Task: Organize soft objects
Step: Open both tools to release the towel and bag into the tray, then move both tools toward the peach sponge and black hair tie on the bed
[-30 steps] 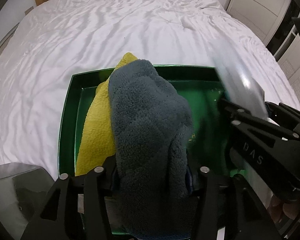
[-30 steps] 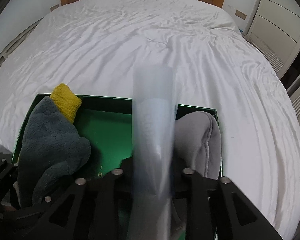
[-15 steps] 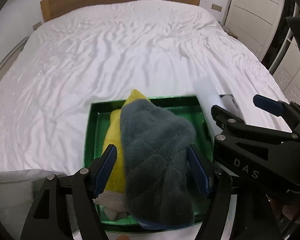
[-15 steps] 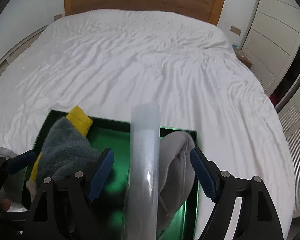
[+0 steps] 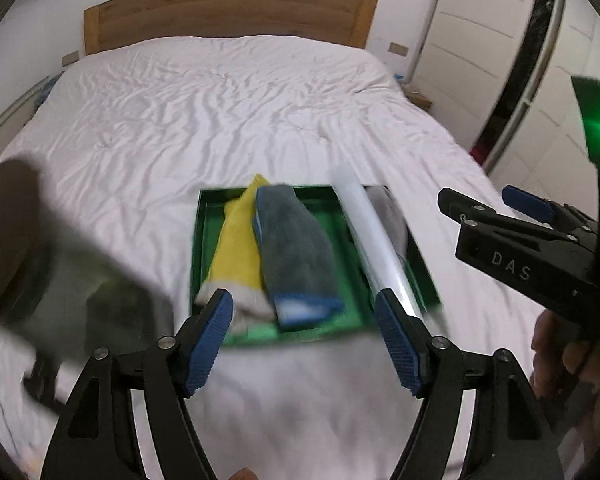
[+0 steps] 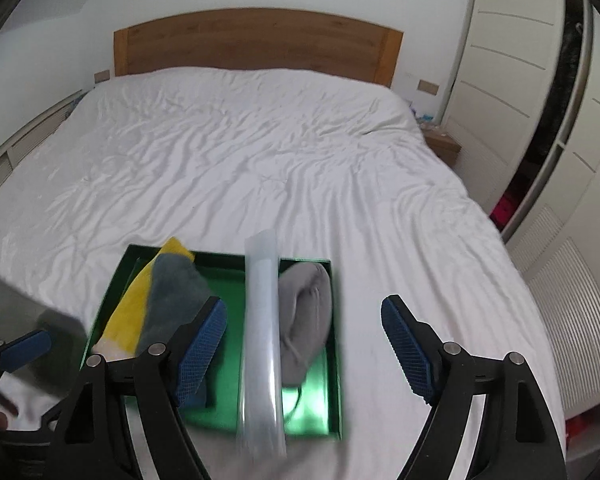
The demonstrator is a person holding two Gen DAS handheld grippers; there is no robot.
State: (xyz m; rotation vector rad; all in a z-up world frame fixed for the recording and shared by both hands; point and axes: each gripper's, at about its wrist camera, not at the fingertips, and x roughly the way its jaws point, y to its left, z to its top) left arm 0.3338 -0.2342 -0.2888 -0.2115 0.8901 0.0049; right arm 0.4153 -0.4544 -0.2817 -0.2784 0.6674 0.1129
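Note:
A green tray [image 5: 198, 248] [image 6: 336, 380] lies on the white bed. In it lie a yellow cloth [image 5: 238, 244] [image 6: 130, 312], a dark grey-blue towel [image 5: 296, 256] [image 6: 172, 292], a translucent white roll [image 5: 374, 240] [image 6: 262, 336] that juts past the tray's near rim, and a light grey cloth [image 5: 388, 216] [image 6: 306, 316] at the right. My left gripper [image 5: 306, 340] is open and empty above the tray's near edge. My right gripper [image 6: 304, 352] is open and empty above the tray; it also shows in the left wrist view [image 5: 512, 240].
The white rumpled bed [image 6: 240, 160] stretches to a wooden headboard [image 6: 256, 46]. White wardrobe doors [image 6: 516, 80] stand at the right. A blurred dark shape [image 5: 80, 280] fills the lower left of the left wrist view.
Both grippers have opened, let go of the towel and the roll, and pulled back and up from the tray. The towel and roll now lie in the tray.

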